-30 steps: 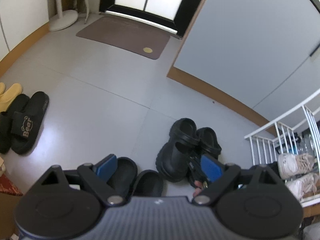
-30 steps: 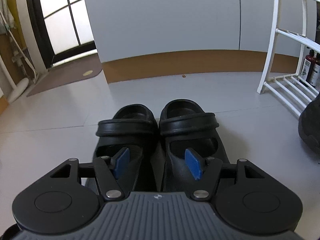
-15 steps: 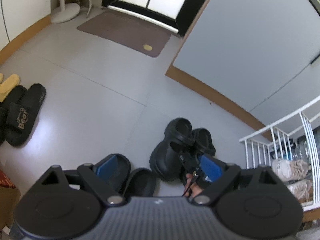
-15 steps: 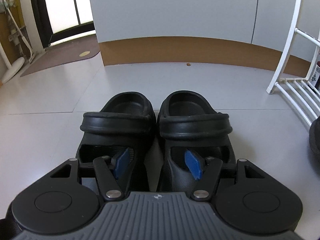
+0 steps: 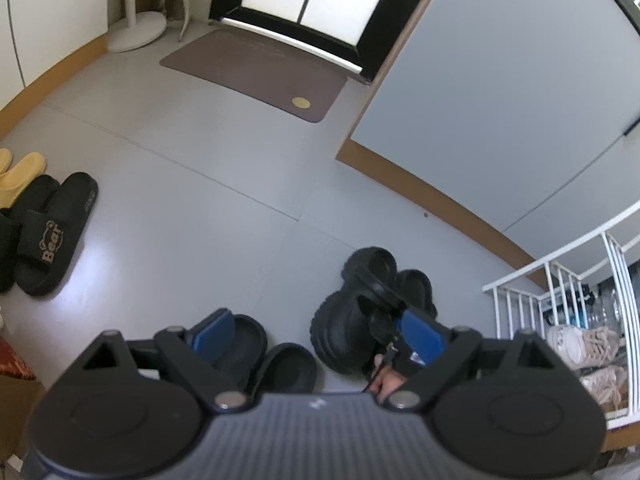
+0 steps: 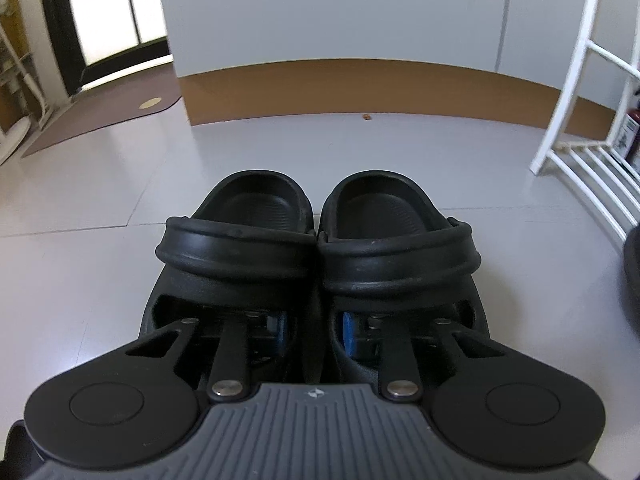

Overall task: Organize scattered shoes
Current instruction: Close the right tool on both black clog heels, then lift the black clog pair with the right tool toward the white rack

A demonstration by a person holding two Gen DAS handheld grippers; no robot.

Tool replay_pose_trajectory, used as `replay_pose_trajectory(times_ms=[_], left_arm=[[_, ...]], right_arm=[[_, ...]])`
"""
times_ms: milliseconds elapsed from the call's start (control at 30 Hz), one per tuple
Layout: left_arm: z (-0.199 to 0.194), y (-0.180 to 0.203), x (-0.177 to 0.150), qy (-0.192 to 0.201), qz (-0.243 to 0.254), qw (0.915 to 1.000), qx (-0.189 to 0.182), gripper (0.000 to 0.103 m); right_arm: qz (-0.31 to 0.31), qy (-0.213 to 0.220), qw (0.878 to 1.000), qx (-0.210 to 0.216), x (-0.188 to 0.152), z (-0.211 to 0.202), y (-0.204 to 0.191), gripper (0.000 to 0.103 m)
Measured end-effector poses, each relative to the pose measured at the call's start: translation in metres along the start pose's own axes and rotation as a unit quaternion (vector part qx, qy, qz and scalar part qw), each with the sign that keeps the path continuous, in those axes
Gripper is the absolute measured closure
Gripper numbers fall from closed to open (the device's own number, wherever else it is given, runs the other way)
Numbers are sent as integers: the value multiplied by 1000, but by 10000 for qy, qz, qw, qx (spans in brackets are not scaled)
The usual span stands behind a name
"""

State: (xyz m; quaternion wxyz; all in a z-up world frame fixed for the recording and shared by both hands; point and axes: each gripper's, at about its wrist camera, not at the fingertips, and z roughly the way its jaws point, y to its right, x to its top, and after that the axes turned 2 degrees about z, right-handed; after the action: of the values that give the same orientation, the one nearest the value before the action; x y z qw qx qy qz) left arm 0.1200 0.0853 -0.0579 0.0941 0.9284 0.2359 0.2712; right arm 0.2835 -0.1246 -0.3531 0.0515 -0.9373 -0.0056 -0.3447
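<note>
Now the right hand-held gripper (image 6: 314, 330) has dropped closer to the black clogs (image 6: 316, 248) than a second ago. Its jaws, wide before, are closing, one blue pad inside each shoe, pinching the two touching inner walls. It tilts steeply down. The left hand-held gripper (image 5: 318, 334) stays spread wide and empty above black slippers (image 5: 260, 354) on the floor (image 5: 192, 216), clogs at two o'clock, white rack (image 5: 560, 300) beyond.

Black clogs (image 6: 316, 248): smooth rubbery foam with a dull sheen. Floor (image 5: 192, 208): smooth, glossy grey. Rack (image 5: 560, 292): white-painted metal. Doormat (image 5: 256, 68): matt brown fabric. Skirting (image 6: 360, 92): matt, wood-coloured.
</note>
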Motion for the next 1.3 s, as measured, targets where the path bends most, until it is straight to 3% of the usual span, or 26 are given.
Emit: replay_pose_trajectory(times_ms=[367,633,800,1300], left_arm=[[-20,7,2,327,21,9989,-332,10],[-27,18,0,394,-71,9982,-442,10],[-35,31,-4,632,74,9969,-452,10],[-43,45,-18,578,-48,9973,-461,10]], right_arm=[[335,20,9992,-196,4,-37,26,75],[592,193,9976,-311,19,-105,41,75],[531,442,9973,-258,23,-151,45,75],[342,1056,9932,-356,65,-261,66,75]])
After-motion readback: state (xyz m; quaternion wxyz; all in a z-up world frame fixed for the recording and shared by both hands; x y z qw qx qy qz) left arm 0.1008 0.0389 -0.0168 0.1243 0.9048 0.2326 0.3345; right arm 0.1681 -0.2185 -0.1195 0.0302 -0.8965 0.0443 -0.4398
